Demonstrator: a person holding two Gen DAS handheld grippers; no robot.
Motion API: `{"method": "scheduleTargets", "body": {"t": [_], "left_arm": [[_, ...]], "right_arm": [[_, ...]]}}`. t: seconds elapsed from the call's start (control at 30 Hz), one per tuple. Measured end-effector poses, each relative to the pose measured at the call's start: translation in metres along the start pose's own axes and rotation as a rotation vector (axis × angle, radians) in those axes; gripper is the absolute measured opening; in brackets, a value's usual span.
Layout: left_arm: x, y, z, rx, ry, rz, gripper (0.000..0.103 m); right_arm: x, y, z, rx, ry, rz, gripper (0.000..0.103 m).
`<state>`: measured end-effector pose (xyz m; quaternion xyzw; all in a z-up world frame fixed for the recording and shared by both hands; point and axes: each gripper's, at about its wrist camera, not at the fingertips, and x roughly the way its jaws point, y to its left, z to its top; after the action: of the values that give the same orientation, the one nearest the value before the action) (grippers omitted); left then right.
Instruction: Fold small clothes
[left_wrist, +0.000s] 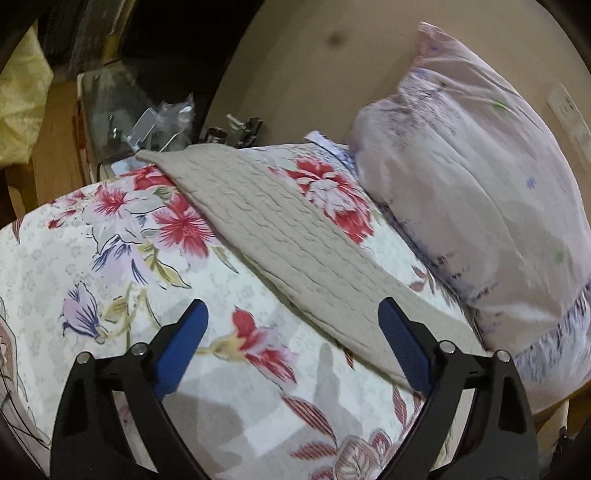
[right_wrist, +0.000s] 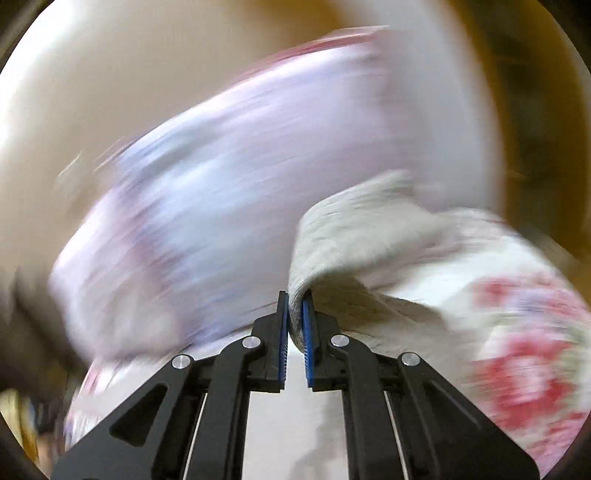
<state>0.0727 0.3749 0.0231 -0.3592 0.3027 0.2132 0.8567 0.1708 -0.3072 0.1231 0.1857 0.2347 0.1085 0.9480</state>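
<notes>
A beige knitted cloth (left_wrist: 273, 236) lies as a long diagonal strip on the floral bedspread (left_wrist: 110, 258), running from the far left down to the near right. My left gripper (left_wrist: 291, 314) is open and empty just above the bedspread, with its right finger (left_wrist: 402, 347) over the cloth's near edge. My right gripper (right_wrist: 294, 306) is shut on an edge of the beige cloth (right_wrist: 369, 229) and holds it lifted. The right wrist view is blurred by motion.
A large lilac pillow (left_wrist: 476, 192) leans against the beige wall (left_wrist: 314, 66) at the right; it also shows in the right wrist view (right_wrist: 240, 177). Clutter and plastic bags (left_wrist: 162, 122) sit on a wooden ledge at the far left beyond the bed.
</notes>
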Motion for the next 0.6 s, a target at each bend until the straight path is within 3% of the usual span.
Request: {"method": "scheduleTargets", "body": {"t": [0.07, 0.13, 0.2, 0.23, 0.33, 0.47, 0.53, 0.6], "left_arm": [[0.003, 0.003, 0.002, -0.014, 0.001, 0.0, 0.088], [0.006, 0.006, 0.007, -0.034, -0.001, -0.005, 0.086], [0.007, 0.009, 0.012, -0.047, 0.0, -0.007, 0.085], [0.008, 0.011, 0.016, -0.052, 0.0, -0.003, 0.084], [0.017, 0.02, 0.028, -0.076, 0.01, 0.003, 0.075], [0.026, 0.036, 0.044, -0.147, 0.011, -0.017, 0.056], [0.033, 0.044, 0.051, -0.189, 0.028, -0.029, 0.038], [0.038, 0.048, 0.056, -0.208, 0.034, -0.028, 0.028]], "right_arm": [[0.03, 0.074, -0.03, -0.13, 0.124, 0.139, 0.01], [0.059, 0.137, -0.072, -0.232, 0.302, 0.263, 0.029], [0.069, 0.162, -0.095, -0.266, 0.382, 0.304, 0.042], [0.067, 0.164, -0.1, -0.253, 0.38, 0.318, 0.05], [0.053, 0.139, -0.09, -0.182, 0.318, 0.278, 0.065], [0.035, 0.087, -0.074, -0.073, 0.274, 0.189, 0.068], [0.026, 0.062, -0.072, -0.033, 0.259, 0.14, 0.069], [0.024, 0.04, -0.068, -0.008, 0.255, 0.109, 0.069]]}}
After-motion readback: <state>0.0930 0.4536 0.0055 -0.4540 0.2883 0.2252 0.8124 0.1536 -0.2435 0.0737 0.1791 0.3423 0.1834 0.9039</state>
